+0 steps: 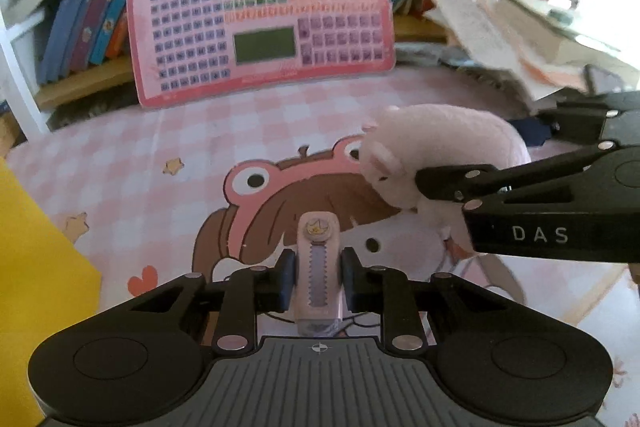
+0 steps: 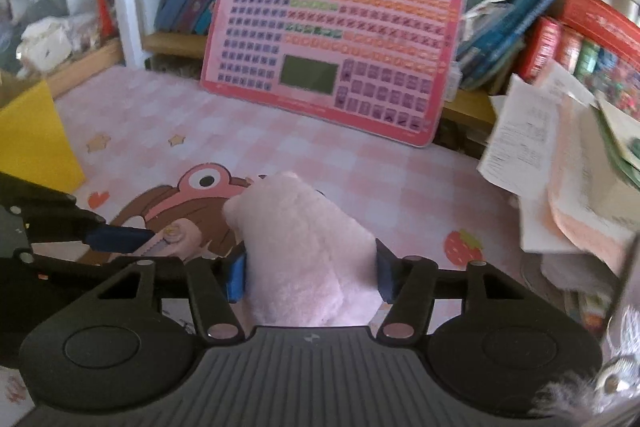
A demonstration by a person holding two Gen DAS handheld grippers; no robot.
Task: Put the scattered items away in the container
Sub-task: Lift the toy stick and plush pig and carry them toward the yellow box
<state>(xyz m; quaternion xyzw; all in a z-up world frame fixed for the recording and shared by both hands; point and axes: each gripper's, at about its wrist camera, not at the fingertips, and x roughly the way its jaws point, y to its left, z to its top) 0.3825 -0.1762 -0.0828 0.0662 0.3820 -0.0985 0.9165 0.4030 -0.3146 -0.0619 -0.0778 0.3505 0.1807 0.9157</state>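
My left gripper (image 1: 319,279) is shut on a small pink clip-like item (image 1: 319,243) with a purple toothed strip and a star button, held just over the mat. The same gripper (image 2: 120,239) and item (image 2: 176,235) show at the left of the right wrist view. A pink plush toy (image 2: 296,247) lies on the mat between the blue pads of my right gripper (image 2: 311,275), and both pads press its sides. From the left wrist view the plush (image 1: 432,143) sits at the right inside the right gripper (image 1: 492,155). The yellow container (image 1: 40,267) (image 2: 36,131) stands at the left edge.
A pink chart board (image 1: 260,7) leans on a shelf of books (image 2: 520,27) at the back. Loose papers and booklets (image 2: 560,167) pile up on the right. The pink checked mat (image 1: 120,167) carries a cartoon print.
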